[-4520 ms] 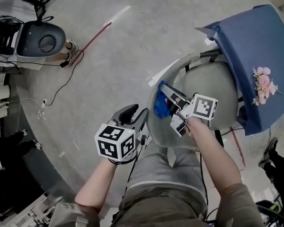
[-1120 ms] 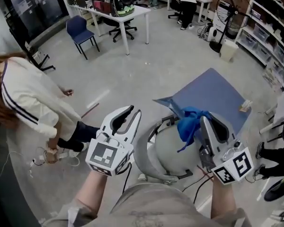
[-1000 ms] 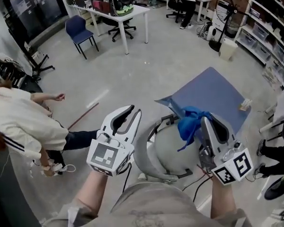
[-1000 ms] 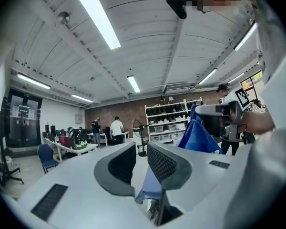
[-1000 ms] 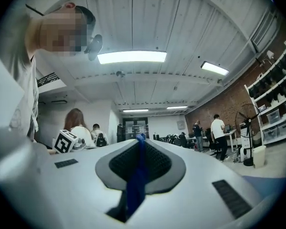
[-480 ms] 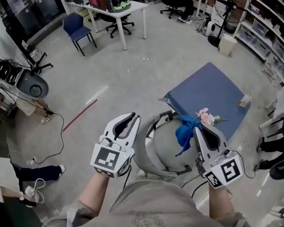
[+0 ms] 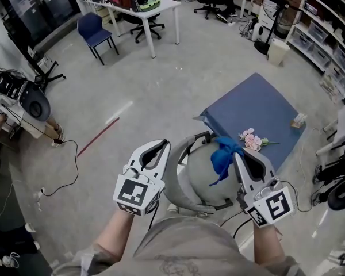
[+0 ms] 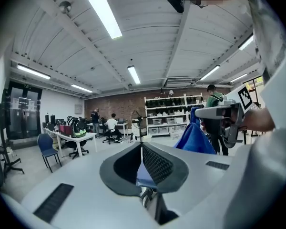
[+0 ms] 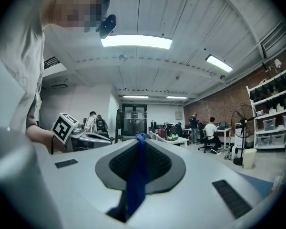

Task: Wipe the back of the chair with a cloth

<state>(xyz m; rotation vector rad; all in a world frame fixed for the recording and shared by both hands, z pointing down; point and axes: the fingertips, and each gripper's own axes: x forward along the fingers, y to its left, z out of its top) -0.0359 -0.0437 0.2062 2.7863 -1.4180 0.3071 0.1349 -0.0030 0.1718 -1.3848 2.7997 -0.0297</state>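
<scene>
The grey chair (image 7: 202,180) stands just in front of the person, its curved back (image 7: 171,183) towards them. My right gripper (image 7: 237,152) is shut on the blue cloth (image 7: 221,158), which hangs over the seat. In the right gripper view the cloth (image 9: 136,178) runs as a strip between the jaws of my right gripper (image 9: 140,138). My left gripper (image 7: 155,149) hovers at the left of the chair back. Its jaws are closing and meet at the tips of my left gripper (image 8: 141,147), with nothing between them.
A blue-covered table (image 7: 259,108) with pink flowers (image 7: 250,140) stands right behind the chair. A red stick (image 7: 98,137) and a cable (image 7: 69,171) lie on the floor at the left. Farther off are a white desk (image 7: 152,7), a blue chair (image 7: 98,33) and shelves (image 7: 333,33).
Both grippers have sunk a little towards the chair, the cloth still in the right one. The left jaws have closed. The person in white at the left has gone out of view.
</scene>
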